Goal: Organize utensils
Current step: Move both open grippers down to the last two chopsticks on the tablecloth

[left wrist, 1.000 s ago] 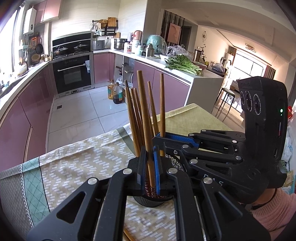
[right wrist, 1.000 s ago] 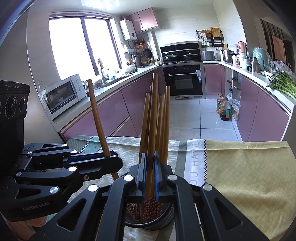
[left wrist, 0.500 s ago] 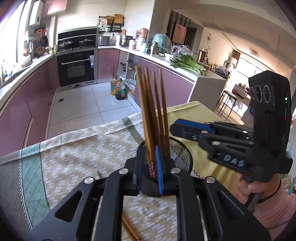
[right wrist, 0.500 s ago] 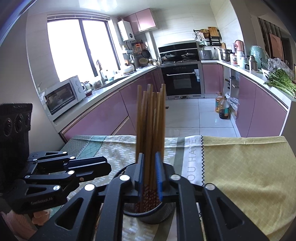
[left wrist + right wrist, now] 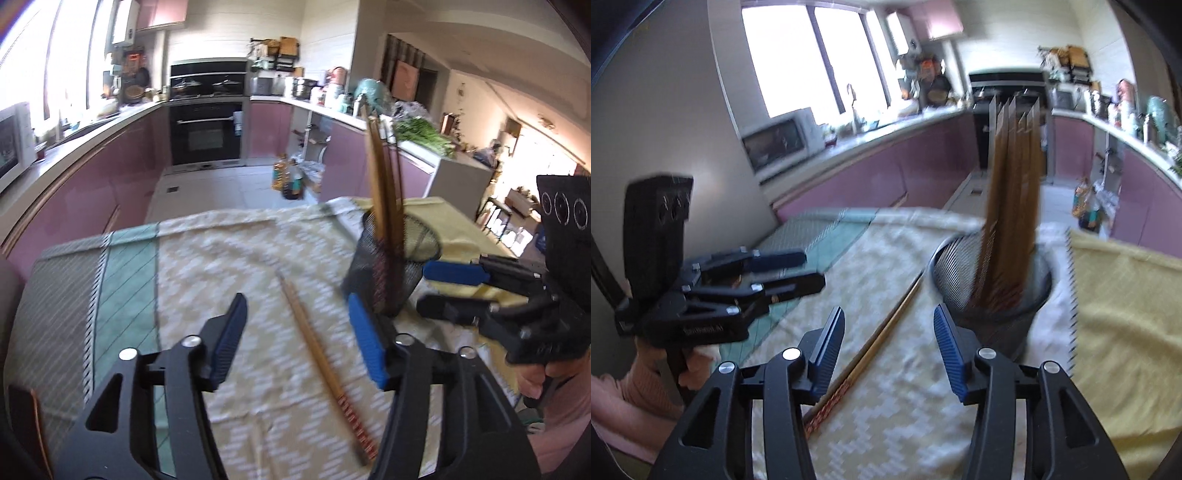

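Observation:
A black mesh cup (image 5: pixel 388 266) (image 5: pixel 1008 295) stands on the tablecloth and holds several wooden chopsticks (image 5: pixel 382 192) (image 5: pixel 1012 199) upright. One more chopstick (image 5: pixel 321 354) (image 5: pixel 882 343) lies flat on the cloth, left of the cup. My left gripper (image 5: pixel 299 332) is open and empty above that loose chopstick; it also shows in the right wrist view (image 5: pixel 798 269). My right gripper (image 5: pixel 890 354) is open and empty, just in front of the cup; it also shows in the left wrist view (image 5: pixel 450 291) to the right of the cup.
The table carries a patterned cloth (image 5: pixel 207 258) with a green band at the left and a yellow cloth (image 5: pixel 1119 317) at the right. Behind the table are pink kitchen cabinets (image 5: pixel 92 199), an oven (image 5: pixel 207 129) and a microwave (image 5: pixel 779 138).
Both grippers have let go of the chopsticks in the cup, opened wide and pulled back. The left one has swung left over the loose chopstick on the cloth.

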A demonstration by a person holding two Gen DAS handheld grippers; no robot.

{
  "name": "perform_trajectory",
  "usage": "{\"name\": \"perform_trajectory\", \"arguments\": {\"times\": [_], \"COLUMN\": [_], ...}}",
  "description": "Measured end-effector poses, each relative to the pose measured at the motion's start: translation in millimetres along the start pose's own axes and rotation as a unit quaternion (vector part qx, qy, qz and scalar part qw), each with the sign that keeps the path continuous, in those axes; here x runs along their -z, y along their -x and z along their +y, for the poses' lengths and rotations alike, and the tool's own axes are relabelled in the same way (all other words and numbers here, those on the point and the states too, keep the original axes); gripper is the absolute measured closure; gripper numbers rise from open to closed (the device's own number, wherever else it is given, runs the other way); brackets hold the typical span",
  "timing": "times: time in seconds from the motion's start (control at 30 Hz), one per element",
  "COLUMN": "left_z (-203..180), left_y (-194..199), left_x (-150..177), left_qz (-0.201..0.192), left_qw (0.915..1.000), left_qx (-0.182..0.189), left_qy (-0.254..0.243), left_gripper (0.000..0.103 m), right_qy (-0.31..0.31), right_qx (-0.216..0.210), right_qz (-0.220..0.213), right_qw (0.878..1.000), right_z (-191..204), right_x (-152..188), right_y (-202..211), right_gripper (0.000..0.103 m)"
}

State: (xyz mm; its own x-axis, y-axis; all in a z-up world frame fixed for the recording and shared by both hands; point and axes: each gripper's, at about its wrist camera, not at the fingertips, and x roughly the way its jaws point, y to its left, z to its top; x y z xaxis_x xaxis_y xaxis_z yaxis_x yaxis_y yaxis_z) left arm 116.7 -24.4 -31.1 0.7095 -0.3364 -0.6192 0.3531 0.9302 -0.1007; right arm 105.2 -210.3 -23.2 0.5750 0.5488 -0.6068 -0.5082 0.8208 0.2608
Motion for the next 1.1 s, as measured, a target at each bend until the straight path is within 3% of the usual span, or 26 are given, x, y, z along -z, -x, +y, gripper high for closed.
{"name": "perform_trajectory", "arguments": {"times": [0.13, 0.33, 0.7, 0.9, 0.97, 1.1], "left_z": [13.2, 30.7, 31.8, 29.8, 28.9, 28.4], "left_y": [-5.0, -11.4, -12.4, -15.0, -16.6, -18.7], "left_x": [21.6, 40.6, 50.9, 51.6, 51.8, 51.4], "left_qz": [0.015, 0.034, 0.043, 0.044, 0.045, 0.047], "left_qw": [0.9996, 0.9983, 0.9977, 0.9978, 0.9979, 0.9979], "left_qx": [-0.023, -0.032, -0.026, -0.021, -0.021, -0.017], "left_qy": [0.012, 0.034, 0.046, 0.044, 0.042, 0.041], "left_gripper": [0.036, 0.035, 0.035, 0.035, 0.035, 0.035], "right_qy": [-0.001, 0.013, 0.021, 0.014, 0.006, -0.007], "right_qx": [0.002, 0.020, 0.056, 0.058, 0.060, 0.059], "right_qz": [0.043, 0.074, 0.093, 0.096, 0.099, 0.102], "right_qw": [0.999, 0.997, 0.994, 0.994, 0.993, 0.993], "right_z": [11.7, 25.4, 32.3, 32.1, 29.8, 22.4], "right_x": [16.5, 30.5, 35.4, 35.4, 35.9, 37.5], "right_y": [-28.6, -55.2, -71.2, -73.0, -72.4, -66.5], "right_gripper": [0.055, 0.057, 0.065, 0.068, 0.074, 0.077]}}
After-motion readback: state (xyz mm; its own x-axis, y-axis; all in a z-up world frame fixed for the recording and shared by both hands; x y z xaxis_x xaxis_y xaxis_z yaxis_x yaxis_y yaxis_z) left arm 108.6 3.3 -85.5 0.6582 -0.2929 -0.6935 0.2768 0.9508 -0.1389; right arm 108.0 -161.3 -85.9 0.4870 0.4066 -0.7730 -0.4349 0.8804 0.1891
